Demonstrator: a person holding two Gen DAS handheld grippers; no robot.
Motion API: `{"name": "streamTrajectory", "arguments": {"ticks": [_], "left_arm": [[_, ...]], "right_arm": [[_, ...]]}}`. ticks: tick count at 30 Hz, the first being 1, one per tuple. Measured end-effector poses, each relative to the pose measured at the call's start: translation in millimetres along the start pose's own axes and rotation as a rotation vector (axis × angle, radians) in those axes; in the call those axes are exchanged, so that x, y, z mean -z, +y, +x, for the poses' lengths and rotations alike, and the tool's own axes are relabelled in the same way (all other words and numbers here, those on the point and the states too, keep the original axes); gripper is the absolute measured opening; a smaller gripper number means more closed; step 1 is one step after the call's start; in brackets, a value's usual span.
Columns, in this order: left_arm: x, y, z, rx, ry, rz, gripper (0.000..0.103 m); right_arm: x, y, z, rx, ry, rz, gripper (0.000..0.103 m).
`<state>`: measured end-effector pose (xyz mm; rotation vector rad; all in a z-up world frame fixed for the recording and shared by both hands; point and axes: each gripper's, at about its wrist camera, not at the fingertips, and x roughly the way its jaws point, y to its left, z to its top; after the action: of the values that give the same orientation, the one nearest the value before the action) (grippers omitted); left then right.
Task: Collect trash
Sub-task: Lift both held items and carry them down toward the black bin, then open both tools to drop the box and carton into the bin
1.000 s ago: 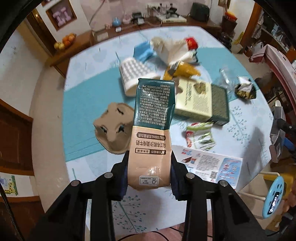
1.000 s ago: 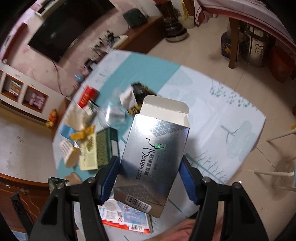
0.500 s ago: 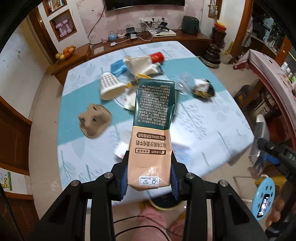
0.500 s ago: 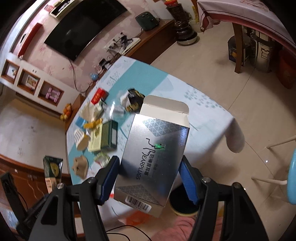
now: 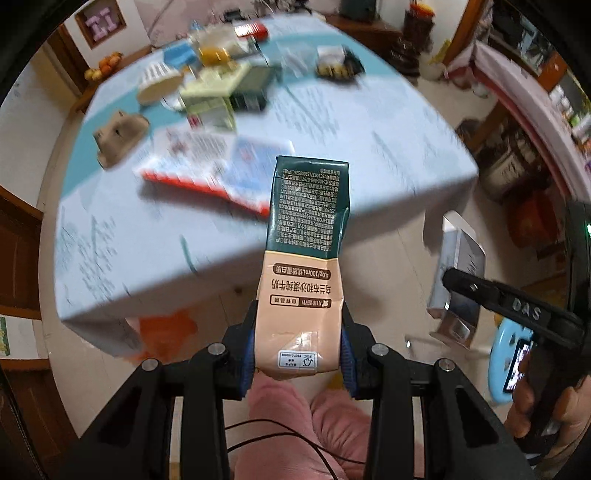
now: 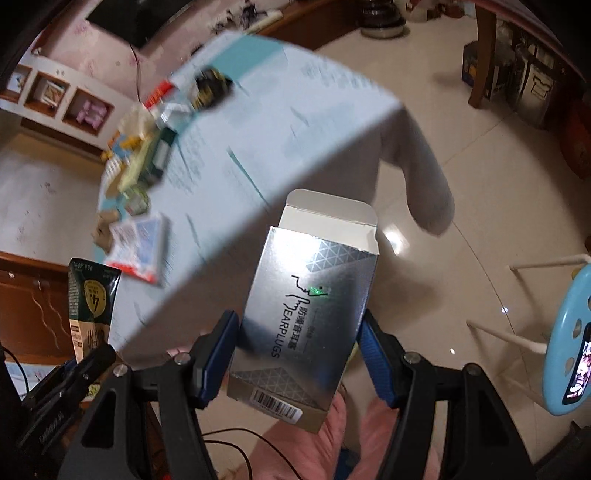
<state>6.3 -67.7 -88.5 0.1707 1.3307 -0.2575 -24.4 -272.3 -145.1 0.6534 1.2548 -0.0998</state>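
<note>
The silver box [image 6: 308,317] carries the word "EARPLUGS" in dark capitals along its length, beside a row of Chinese characters, with a barcode on its end at 6 o'clock. The carton [image 5: 304,266] bears, upside down on its tan half, "4.0g/100mL" within a Chinese line; its green half is dense small print too fine to read. In the right wrist view the same carton [image 6: 92,301] shows a large "4" in a yellow badge. The right gripper's arm [image 5: 517,310] is embossed "DAS".

Probably a home living room: wall television [image 6: 110,14], clothed table [image 5: 332,147], tiled floor [image 6: 461,166].
</note>
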Motion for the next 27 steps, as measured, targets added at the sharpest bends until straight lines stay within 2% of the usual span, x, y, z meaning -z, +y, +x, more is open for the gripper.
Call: {"name": "streamTrajectory", "arguments": {"ticks": [7, 16, 22, 27], "left_arm": [[33.7, -16.9, 72.6, 0.01, 0.118, 0.049, 0.035], [61.7, -20.0, 204.8, -0.02, 0.198, 0.127, 0.036], [72.5, -14.5, 294.8, -0.059, 0.239, 0.202, 0.036], [74.5, -1.6, 350.7, -0.08, 0.268, 0.246, 0.037]], "right_arm": [[31.8, -20.1, 57.4, 0.001, 0.102, 0.012, 0.065], [75.1, -66.1, 179.1, -0.039, 0.221, 0.11, 0.066], [90.4, -96.2, 259.8, -0.037, 0.236, 0.152, 0.067], [91.2, -93.1, 318.4, -0.023, 0.247, 0.108, 0.068]]}}
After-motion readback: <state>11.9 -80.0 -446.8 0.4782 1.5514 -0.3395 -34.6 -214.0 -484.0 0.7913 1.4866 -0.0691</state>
